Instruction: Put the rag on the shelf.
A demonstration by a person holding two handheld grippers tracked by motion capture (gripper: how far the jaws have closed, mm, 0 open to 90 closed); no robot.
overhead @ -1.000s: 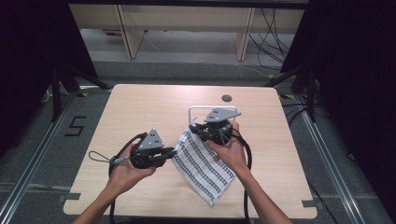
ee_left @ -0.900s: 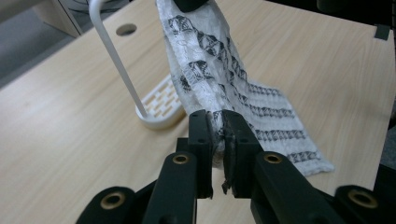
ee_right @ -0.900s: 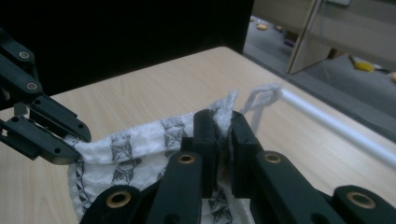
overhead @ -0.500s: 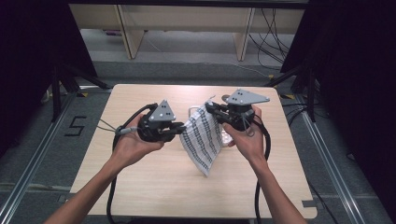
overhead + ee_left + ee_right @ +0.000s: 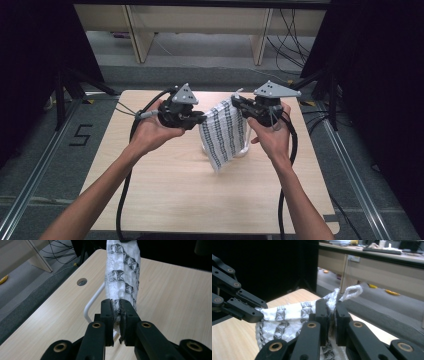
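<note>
High view: cloth (image 5: pixel 224 131) between hand-held grippers

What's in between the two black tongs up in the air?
In the high view, a black-and-white patterned cloth stretches between the left tongs and the right tongs, each pinching a top corner.

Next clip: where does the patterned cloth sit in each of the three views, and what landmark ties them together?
High view: the patterned cloth hangs at centre, above the table, between both tools.
Left gripper view: cloth rises from the left tool up the middle.
Right gripper view: cloth spreads lower left from the right tool.
Shared landmark: the light wooden table.
</note>
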